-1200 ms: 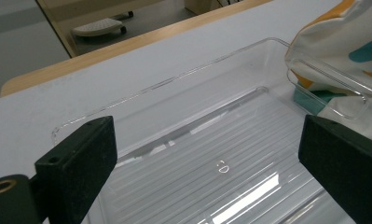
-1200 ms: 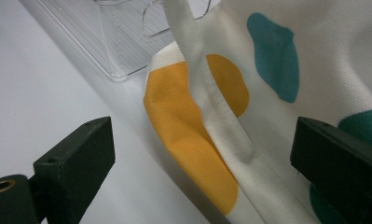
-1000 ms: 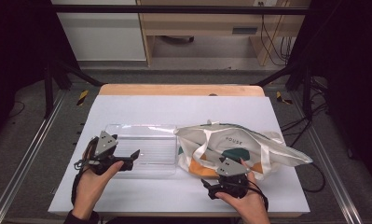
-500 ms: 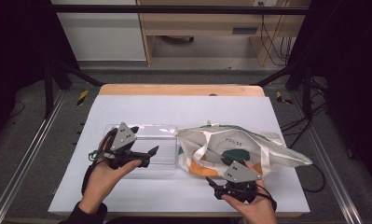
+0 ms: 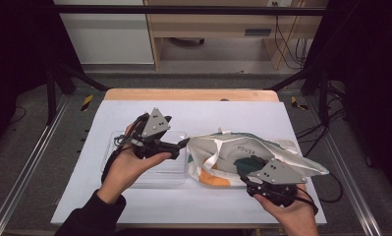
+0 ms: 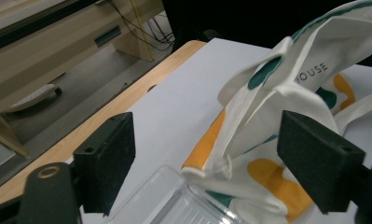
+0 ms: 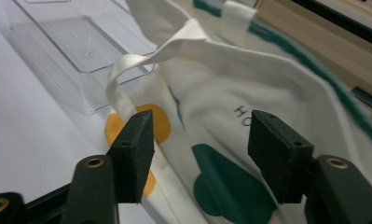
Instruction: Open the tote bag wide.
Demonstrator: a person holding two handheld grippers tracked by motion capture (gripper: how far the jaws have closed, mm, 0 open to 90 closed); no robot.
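Observation:
A cream tote bag (image 5: 242, 150) with green and orange shapes lies on the white table, its mouth toward a clear plastic tray (image 5: 149, 169) on its left. My left gripper (image 5: 180, 143) hovers over the tray's right end and points at the bag's mouth. Its jaws have just been closing a little; they stand open, and the bag's rim (image 6: 249, 140) lies between them (image 6: 211, 158), untouched. My right gripper (image 5: 247, 181) hangs over the bag's near edge. Its jaws have just been closing; they remain open (image 7: 202, 156) above the fabric (image 7: 230, 140), beside a handle loop (image 7: 141, 56).
The white table sheet (image 5: 198, 115) stretches bare behind the bag, ending at a wooden edge (image 5: 188, 94). Metal rails (image 5: 26, 167) run along both sides. A wooden desk (image 5: 208, 24) stands beyond the table. Cables trail at the right (image 5: 331, 172).
Both hands have risen. The left gripper moved right across the tray to the bag's mouth. The right gripper drew back toward the near right, and its jaws narrowed.

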